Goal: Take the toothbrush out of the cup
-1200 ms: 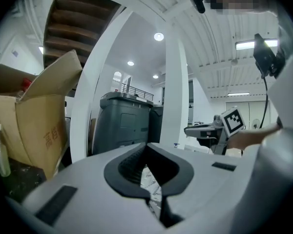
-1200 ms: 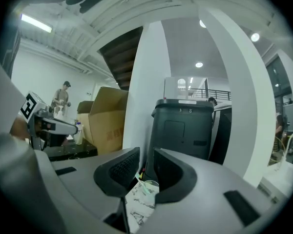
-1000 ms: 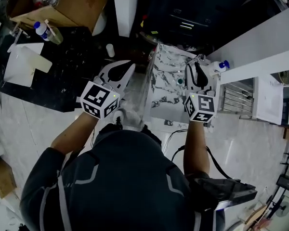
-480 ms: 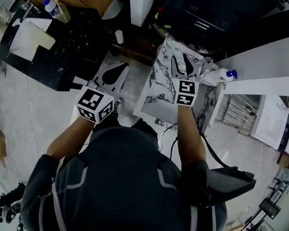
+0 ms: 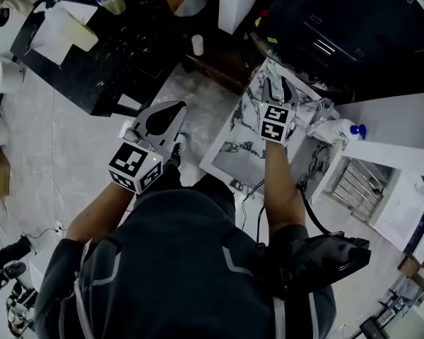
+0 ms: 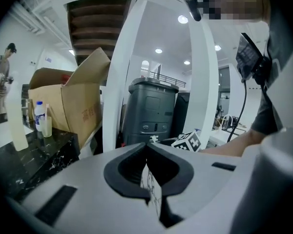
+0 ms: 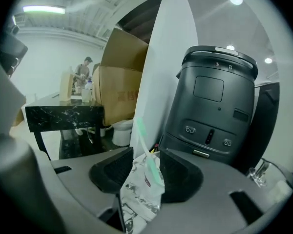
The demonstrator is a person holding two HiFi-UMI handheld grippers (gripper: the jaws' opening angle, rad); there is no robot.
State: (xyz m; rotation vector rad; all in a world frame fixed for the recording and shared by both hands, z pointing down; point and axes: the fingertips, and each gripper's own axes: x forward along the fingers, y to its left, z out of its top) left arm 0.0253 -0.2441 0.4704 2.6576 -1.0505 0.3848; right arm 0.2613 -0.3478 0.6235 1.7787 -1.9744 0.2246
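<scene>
The marble-topped table (image 5: pixel 230 154) filled the middle of the head view, and the right gripper (image 5: pixel 274 90) was over its far end. The left gripper (image 5: pixel 162 115) hung off to the side above the floor, its jaws closed tip to tip on nothing. A small clear cup (image 5: pixel 319 109) stood to the right of the right gripper, clear of it, beside a white bottle (image 5: pixel 339 129). In the right gripper view the jaws were a narrow gap apart. The pale green toothbrush (image 7: pixel 142 140) rose tilted out of that gap with its lower part against the right-hand pad. Nothing else seemed to prop it, so it looked pinched and already free of the cup. It was probably light, stiff and smooth, likely to swivel or slip in the pads, and best gripped on the handle rather than the bristles.
</scene>
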